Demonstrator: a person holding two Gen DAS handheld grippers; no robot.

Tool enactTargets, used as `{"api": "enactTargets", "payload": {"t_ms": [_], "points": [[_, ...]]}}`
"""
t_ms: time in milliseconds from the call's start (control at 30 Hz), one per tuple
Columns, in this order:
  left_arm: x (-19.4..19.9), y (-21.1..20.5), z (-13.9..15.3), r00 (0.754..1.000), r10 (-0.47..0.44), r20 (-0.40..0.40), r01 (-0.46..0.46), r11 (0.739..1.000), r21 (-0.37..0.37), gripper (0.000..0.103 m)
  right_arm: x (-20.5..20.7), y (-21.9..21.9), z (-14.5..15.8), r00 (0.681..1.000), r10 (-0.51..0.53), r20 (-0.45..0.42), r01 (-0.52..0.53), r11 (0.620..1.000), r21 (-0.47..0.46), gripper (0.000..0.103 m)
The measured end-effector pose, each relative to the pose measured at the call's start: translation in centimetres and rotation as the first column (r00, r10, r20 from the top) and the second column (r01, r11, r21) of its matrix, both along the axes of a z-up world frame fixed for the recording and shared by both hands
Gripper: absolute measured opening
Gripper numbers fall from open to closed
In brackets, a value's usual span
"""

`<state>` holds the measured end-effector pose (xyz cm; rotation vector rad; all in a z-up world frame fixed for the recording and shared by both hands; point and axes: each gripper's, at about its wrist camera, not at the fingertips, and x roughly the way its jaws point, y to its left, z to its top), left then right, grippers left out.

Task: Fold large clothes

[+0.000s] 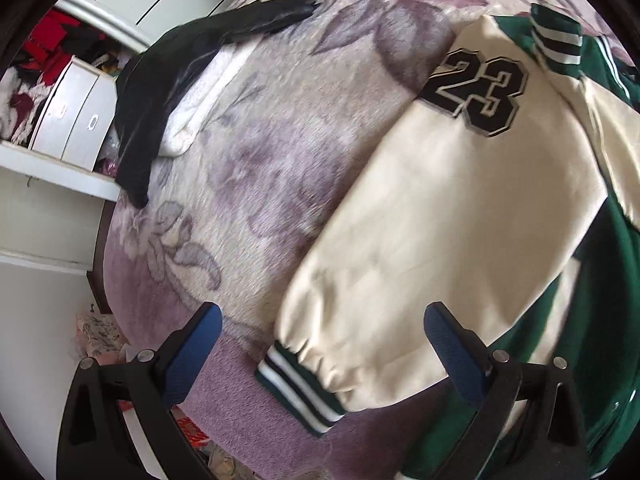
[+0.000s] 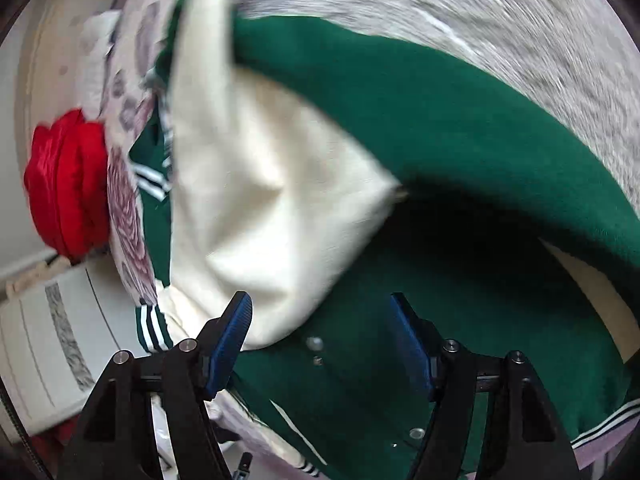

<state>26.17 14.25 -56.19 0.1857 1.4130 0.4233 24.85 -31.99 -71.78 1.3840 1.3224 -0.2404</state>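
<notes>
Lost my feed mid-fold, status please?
Left gripper open over cream sleeve. Right gripper open above jacket. Black garment lies clear.

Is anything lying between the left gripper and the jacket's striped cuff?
Nothing visible. The left gripper is open right over the cuff, with only bare blanket beside it. The black garment lies well away.

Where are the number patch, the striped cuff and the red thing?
Number patch [image 1: 476, 94]: left wrist view, on the black digits.
Striped cuff [image 1: 300, 390]: left wrist view, mid-ribbing.
Red thing [image 2: 66, 182]: right wrist view, its shiny middle.
</notes>
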Motion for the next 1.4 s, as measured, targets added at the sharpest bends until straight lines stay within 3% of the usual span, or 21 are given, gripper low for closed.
{"api": "enactTargets", "payload": {"t_ms": [33, 67, 200, 300, 400, 467, 500, 567, 633, 667, 767, 800, 933, 1000, 1133, 1167, 1233, 1267, 1300, 1333, 1400], "points": [[0.8, -1.0, 0.2, 1.000, -0.019, 0.005, 0.019, 1.000, 0.004, 0.103, -0.9, -1.3, -1.4, 0.998, -0.063, 0.018, 0.061, 0.996, 0.060, 0.052], [1.0, -1.4, 0.4, 1.000, -0.027, 0.012, 0.027, 1.000, 0.005, 0.103, -1.5, -2.6, -2.3, 0.990, -0.137, 0.038, 0.134, 0.988, 0.079, 0.044], [3.3, -5.0, 2.5, 0.992, -0.102, 0.069, 0.102, 0.995, 0.013, 0.103, -3.8, -7.5, -1.2, 0.937, -0.331, 0.109, 0.337, 0.940, -0.045, 0.043], [6.8, -10.8, 3.9, 0.974, -0.209, 0.089, 0.214, 0.975, -0.052, 0.103, -4.6, -8.6, -0.3, 0.940, -0.322, 0.112, 0.329, 0.943, -0.055, 0.044], [10.9, -17.9, 4.3, 0.937, -0.340, 0.080, 0.349, 0.923, -0.162, 0.103, -4.5, -6.6, -0.2, 0.952, -0.285, 0.115, 0.287, 0.958, 0.002, 0.046], [14.8, -25.5, 4.4, 0.876, -0.474, 0.092, 0.481, 0.837, -0.261, 0.103, -4.7, -4.7, -0.9, 0.948, -0.295, 0.117, 0.291, 0.955, 0.049, 0.046], [15.7, -27.6, 4.4, 0.856, -0.508, 0.099, 0.514, 0.815, -0.266, 0.103, -4.9, -4.4, -1.3, 0.945, -0.308, 0.111, 0.302, 0.951, 0.068, 0.046], [18.3, -34.3, 4.0, 0.768, -0.628, 0.122, 0.634, 0.721, -0.279, 0.103, -6.2, -3.5, -2.3, 0.922, -0.369, 0.119, 0.353, 0.926, 0.132, 0.046], [20.2, -40.9, 2.6, 0.664, -0.740, 0.107, 0.738, 0.626, -0.252, 0.103, -7.2, -4.1, -3.4, 0.906, -0.407, 0.120, 0.387, 0.908, 0.162, 0.046], [20.6, -44.0, 1.8, 0.599, -0.794, 0.102, 0.788, 0.563, -0.251, 0.102, -7.7, -4.4, -3.3, 0.899, -0.419, 0.126, 0.397, 0.902, 0.173, 0.046], [20.8, -49.9, -0.8, 0.460, -0.886, 0.056, 0.864, 0.431, -0.260, 0.100, -8.1, -4.0, -3.9, 0.902, -0.412, 0.130, 0.386, 0.904, 0.186, 0.046], [20.8, -50.7, -1.4, 0.435, -0.899, 0.041, 0.873, 0.410, -0.262, 0.100, -7.9, -3.9, -3.9, 0.906, -0.401, 0.133, 0.375, 0.908, 0.186, 0.046], [19.7, -54.9, -4.7, 0.283, -0.958, -0.048, 0.938, 0.287, -0.196, 0.100, -8.1, -3.3, -3.3, 0.937, -0.321, 0.134, 0.301, 0.941, 0.152, 0.046], [19.6, -55.9, -5.8, 0.234, -0.969, -0.083, 0.948, 0.246, -0.202, 0.099, -8.4, -3.1, -2.7, 0.952, -0.277, 0.130, 0.261, 0.957, 0.126, 0.046], [20.1, -56.6, -6.8, 0.200, -0.973, -0.117, 0.944, 0.223, -0.242, 0.098, -8.2, -2.5, -2.0, 0.969, -0.213, 0.121, 0.200, 0.973, 0.115, 0.046], [20.2, -56.6, -6.9, 0.196, -0.974, -0.117, 0.941, 0.221, -0.255, 0.092, -7.4, -2.8, -2.1, 0.972, -0.204, 0.119, 0.191, 0.975, 0.115, 0.046], [20.8, -56.3, -7.0, 0.191, -0.975, -0.114, 0.916, 0.219, -0.337, 0.072, -7.1, -3.2, -1.9, 0.974, -0.192, 0.117, 0.178, 0.977, 0.121, 0.046], [21.0, -56.2, -7.0, 0.194, -0.975, -0.113, 0.905, 0.222, -0.362, 0.056, -7.2, -3.2, -1.6, 0.975, -0.190, 0.116, 0.176, 0.977, 0.124, 0.045], [21.2, -56.1, -7.0, 0.196, -0.974, -0.110, 0.889, 0.224, -0.400, 0.034, -6.4, -3.7, -1.5, 0.975, -0.190, 0.116, 0.175, 0.976, 0.128, 0.045], [21.3, -55.9, -6.9, 0.198, -0.975, -0.101, 0.868, 0.223, -0.443, 0.022, -6.0, -3.9, -1.3, 0.975, -0.190, 0.117, 0.175, 0.976, 0.130, 0.046], [21.3, -55.7, -6.6, 0.211, -0.974, -0.087, 0.871, 0.228, -0.436, 0.009, -4.8, -5.8, -2.0, 0.973, -0.199, 0.119, 0.183, 0.974, 0.136, 0.044]]}}
